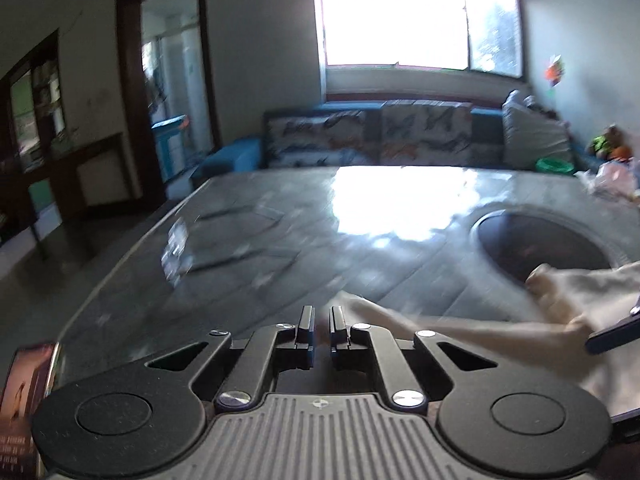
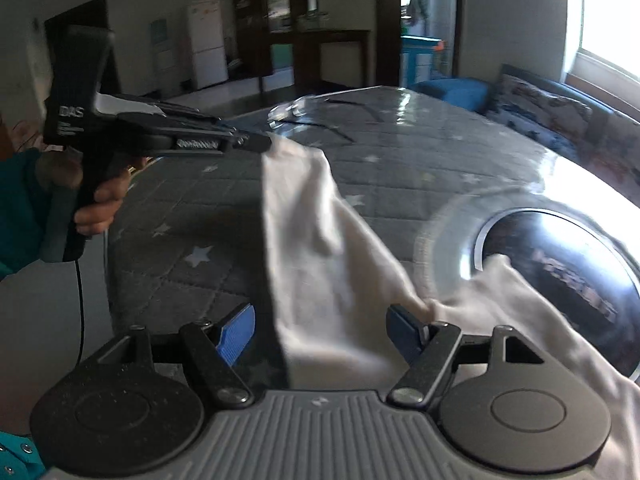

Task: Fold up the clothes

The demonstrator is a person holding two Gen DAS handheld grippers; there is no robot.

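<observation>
White cotton garment (image 2: 320, 240), one piece, hangs above the grey quilted tabletop (image 2: 192, 216): left tongs (image 2: 267, 145) clench its corner; right tongs (image 2: 320, 332) gape, released.

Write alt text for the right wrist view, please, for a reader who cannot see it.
A white cloth hangs over a grey starred table, shut at one corner in the left tool, which a hand holds. The right tool stands open in front, cloth draped between its blue pads.
</observation>
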